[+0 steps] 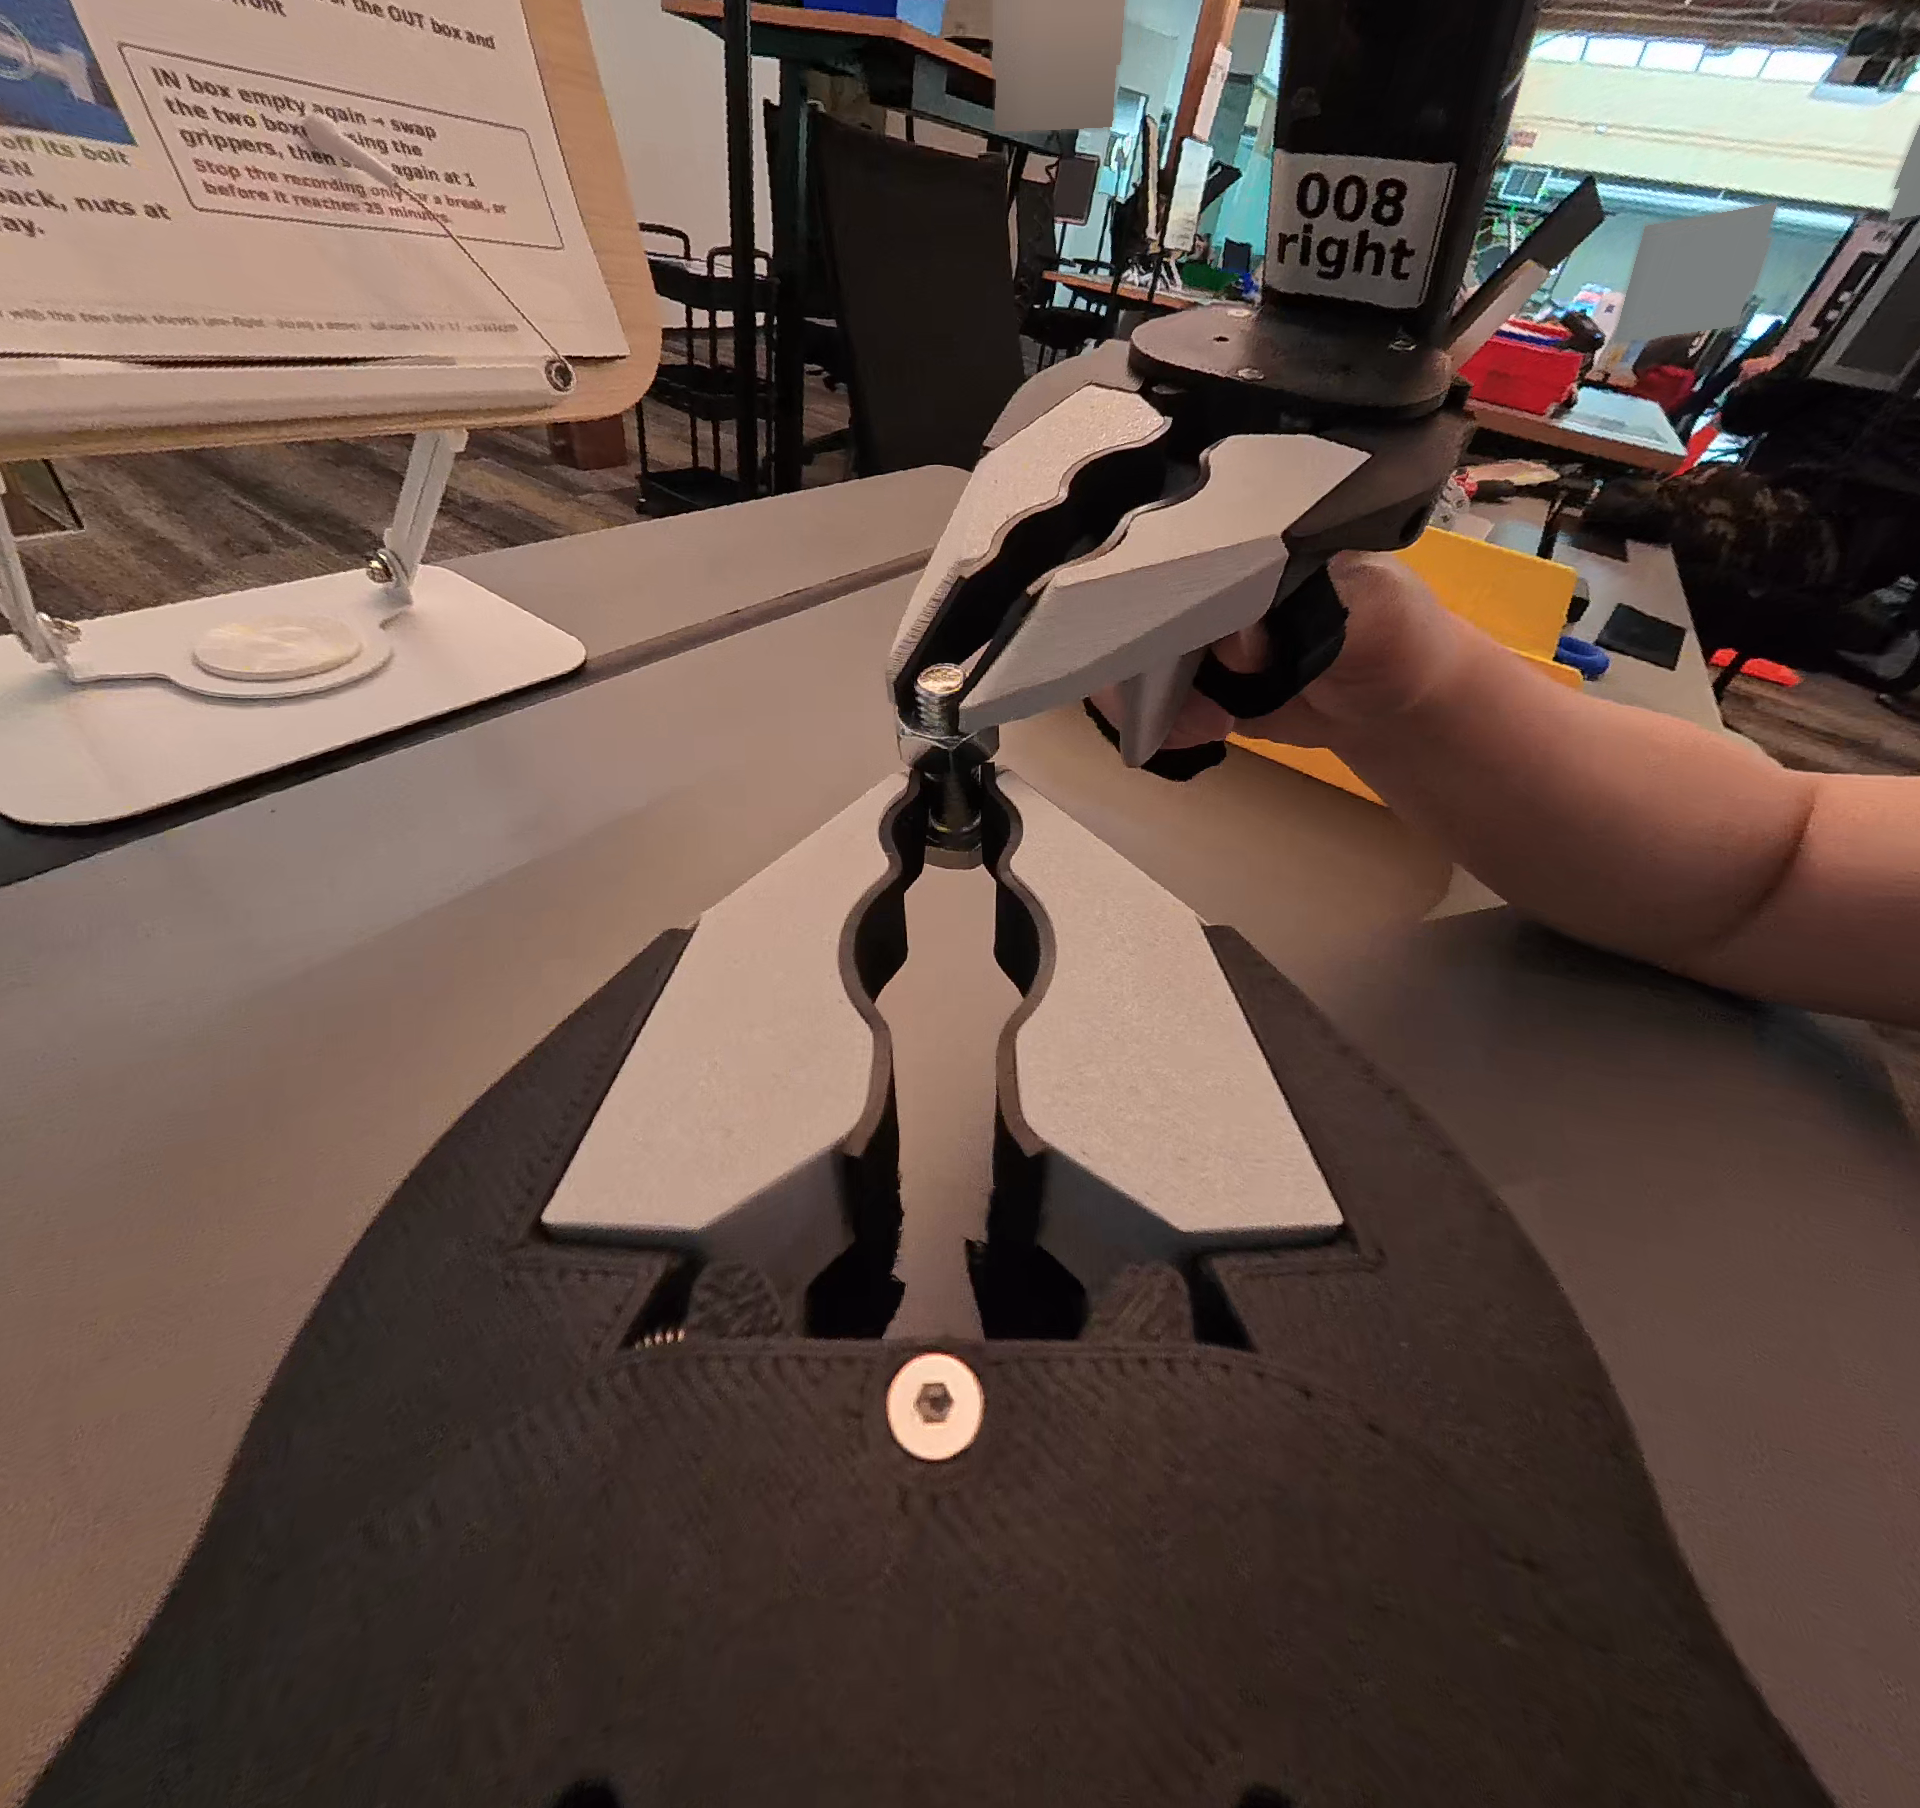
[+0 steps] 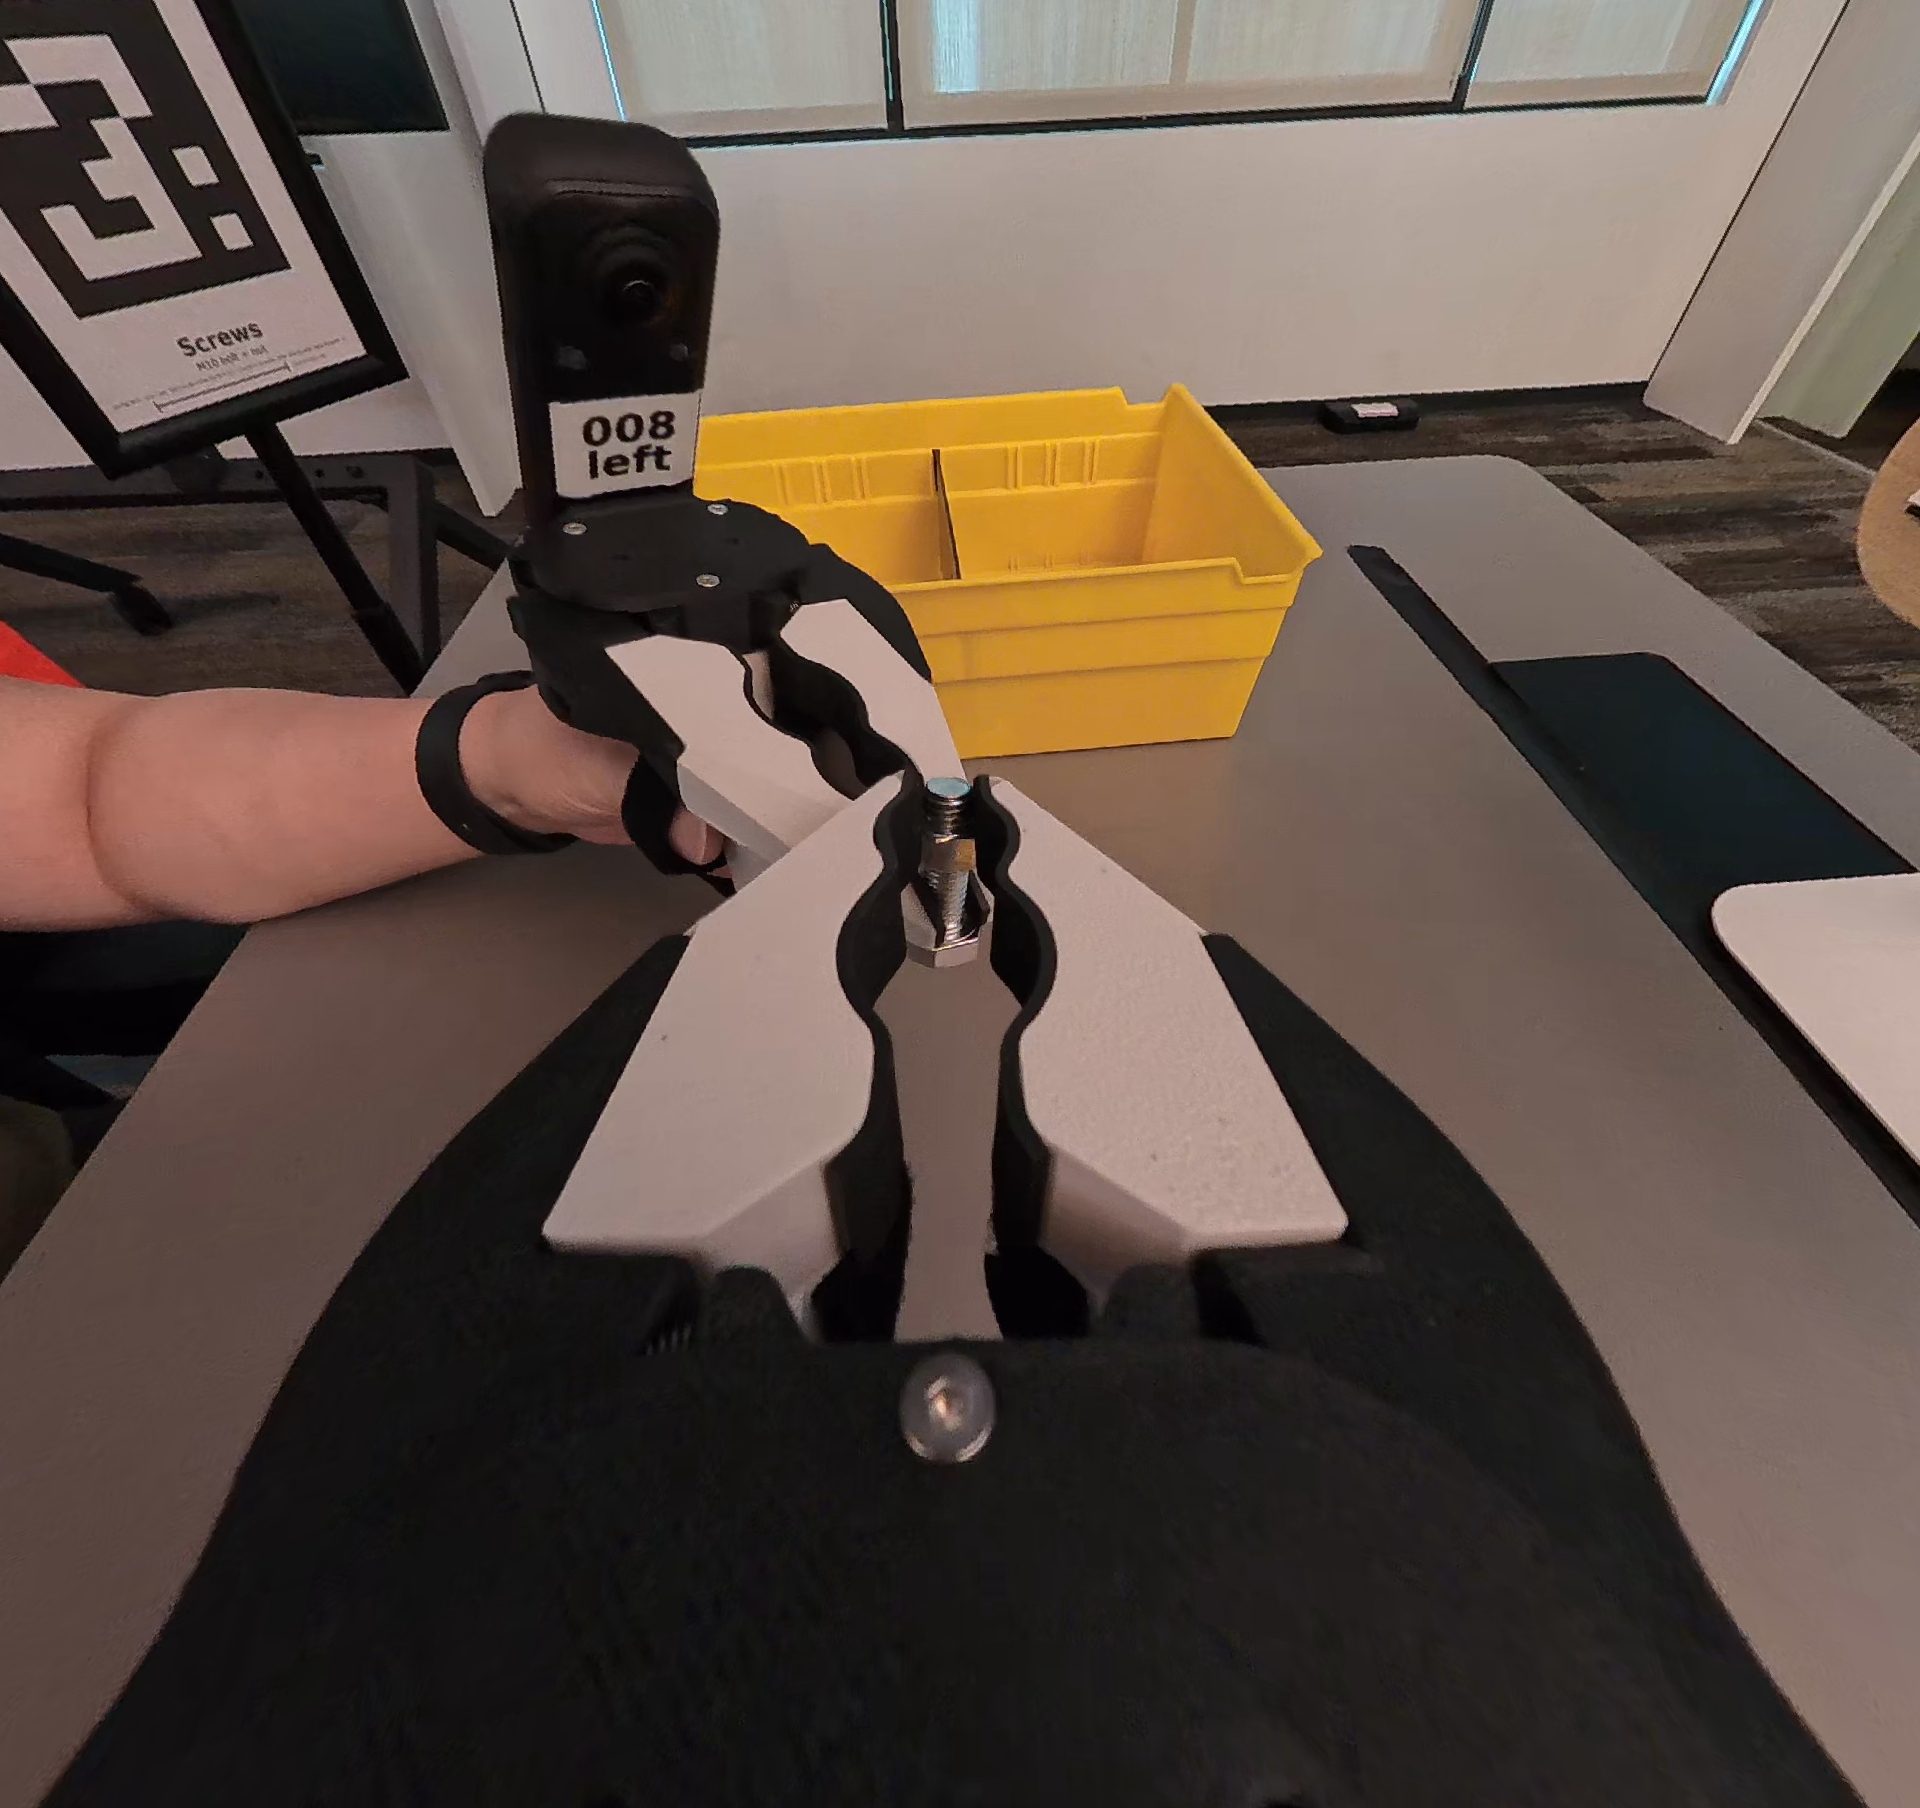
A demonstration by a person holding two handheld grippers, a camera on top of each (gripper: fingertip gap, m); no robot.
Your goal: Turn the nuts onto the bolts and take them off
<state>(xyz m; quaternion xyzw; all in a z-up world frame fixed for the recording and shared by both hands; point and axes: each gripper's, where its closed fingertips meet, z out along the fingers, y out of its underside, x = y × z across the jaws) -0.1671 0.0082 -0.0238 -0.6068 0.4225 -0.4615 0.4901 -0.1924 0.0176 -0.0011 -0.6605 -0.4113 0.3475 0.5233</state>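
Above the grey table [image 2: 1351, 823], silver threaded bolt [image 1: 943, 709], hex nut [image 1: 932, 746] midway

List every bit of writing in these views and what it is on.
I will not quote writing; these bear it.
White label on the right tongs' camera: short, clear.
White label on the left tongs' camera: short, clear.
Instruction sheet on a white stand: many lines, bottom one blurred.
Framed sign with a code pattern: caption, small lines blurred.

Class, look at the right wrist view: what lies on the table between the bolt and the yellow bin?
Nothing: bare grey table separates the bolt from the yellow bin.
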